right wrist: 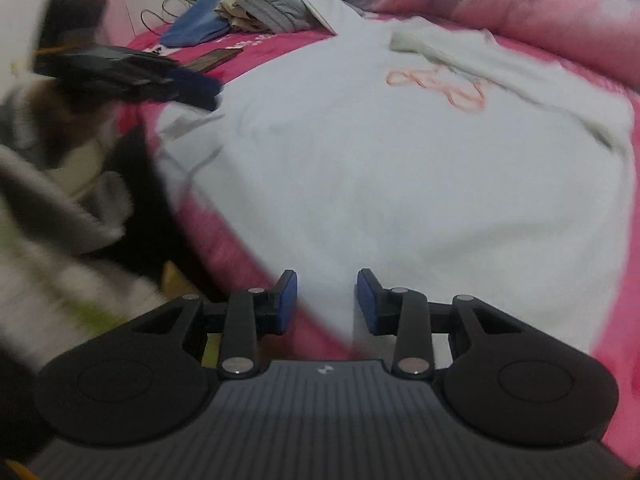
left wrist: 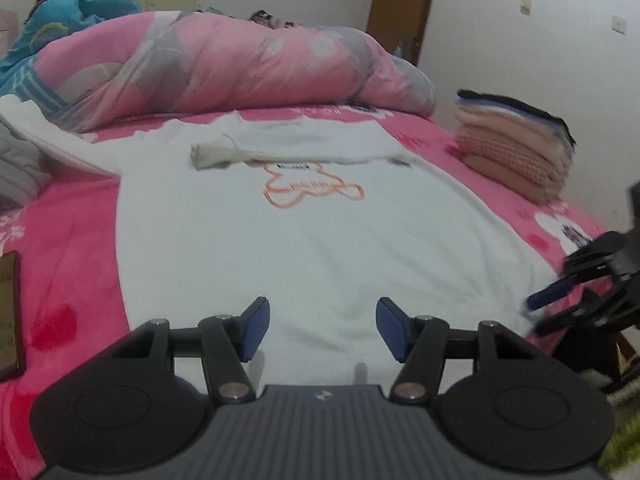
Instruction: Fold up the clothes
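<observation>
A white sweatshirt (left wrist: 304, 240) with an orange bear outline (left wrist: 312, 190) lies spread flat on the pink bed, one sleeve (left wrist: 224, 152) folded across its chest. My left gripper (left wrist: 322, 322) hovers over the near hem, open, with nothing between its blue pads. In the right wrist view the same sweatshirt (right wrist: 400, 168) fills the middle. My right gripper (right wrist: 327, 298) sits over its near edge, jaws apart and empty. Each gripper shows in the other's view: the right gripper (left wrist: 560, 300) at the right edge, the left gripper (right wrist: 192, 88) at the upper left.
A stack of folded clothes (left wrist: 516, 148) stands on the bed at the right. A rolled pink quilt (left wrist: 240, 68) lies behind the sweatshirt, with a person in blue (left wrist: 60, 16) beyond it. Unfolded clothes (right wrist: 256, 8) and a phone (right wrist: 212, 60) lie on the bed's far side.
</observation>
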